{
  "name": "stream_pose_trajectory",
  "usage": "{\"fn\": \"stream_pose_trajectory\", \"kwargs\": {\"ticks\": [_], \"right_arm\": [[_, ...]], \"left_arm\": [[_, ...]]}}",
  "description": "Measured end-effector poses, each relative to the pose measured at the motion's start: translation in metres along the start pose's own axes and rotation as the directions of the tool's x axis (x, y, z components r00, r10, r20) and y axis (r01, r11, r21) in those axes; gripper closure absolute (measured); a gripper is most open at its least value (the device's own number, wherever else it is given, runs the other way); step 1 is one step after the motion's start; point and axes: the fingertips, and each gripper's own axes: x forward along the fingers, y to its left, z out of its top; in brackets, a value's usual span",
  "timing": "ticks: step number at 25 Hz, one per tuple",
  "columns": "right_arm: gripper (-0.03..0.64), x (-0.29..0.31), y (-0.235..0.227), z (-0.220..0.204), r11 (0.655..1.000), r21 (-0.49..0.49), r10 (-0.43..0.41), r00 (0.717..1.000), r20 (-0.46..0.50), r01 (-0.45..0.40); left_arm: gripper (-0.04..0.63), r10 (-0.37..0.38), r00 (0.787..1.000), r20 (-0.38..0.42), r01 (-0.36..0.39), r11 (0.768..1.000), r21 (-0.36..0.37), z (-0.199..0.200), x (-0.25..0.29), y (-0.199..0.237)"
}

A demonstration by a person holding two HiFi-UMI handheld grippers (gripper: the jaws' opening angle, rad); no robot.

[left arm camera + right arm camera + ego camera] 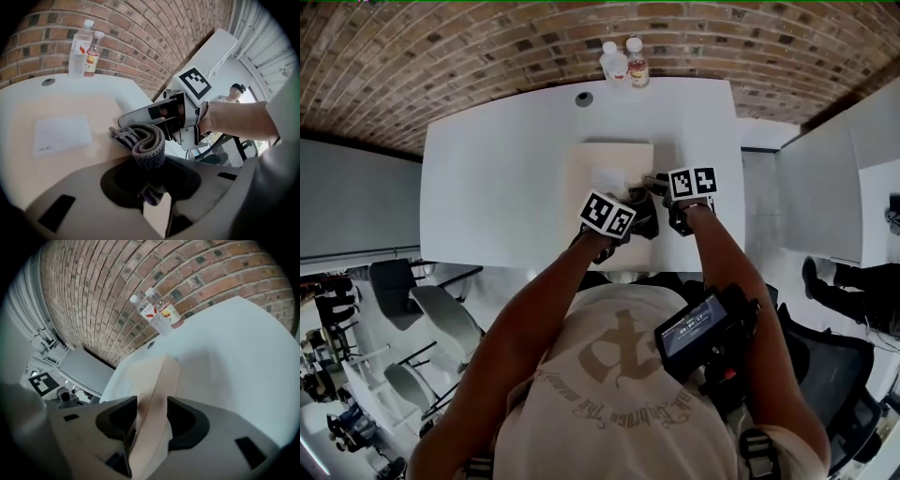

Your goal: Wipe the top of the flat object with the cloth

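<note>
The flat box [623, 155] lies lengthwise, pointing toward the brick wall [487, 47].

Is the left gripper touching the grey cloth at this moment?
Touching. The left gripper view shows the left gripper with its jaws closed on the folded grey cloth, which bunches out above them.

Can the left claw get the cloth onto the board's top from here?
Probably yes. The left claw, shut on the cloth, hangs over the near part of the board; the top is bare but for a white card, and the right claw sits at the right edge.
</note>
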Motion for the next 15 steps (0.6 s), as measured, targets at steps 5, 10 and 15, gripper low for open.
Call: {"fn": "stream_pose_trajectory", "kwargs": {"ticks": [5,10,15], "right_arm": [[0.411,0.007,-0.001,-0.006,1.000,-0.012,-0.011,1.000,-0.015,0.011],[0.410,0.008,-0.002,-0.010,1.000,-0.006,-0.003,1.000,-0.030,0.003],[0.410,0.008,-0.002,-0.009,1.000,-0.006,0.001,1.000,-0.016,-0.001]], "left_arm": [[0.488,0.049,0.999,-0.019,-0.051,0.997,-0.065,-0.011,-0.008,0.011],[0.488,0.112,0.993,-0.031,-0.115,0.987,-0.112,-0.038,-0.038,0.034],[0.486,0.178,0.984,-0.008,-0.177,0.969,-0.172,-0.058,-0.079,0.072]]}}
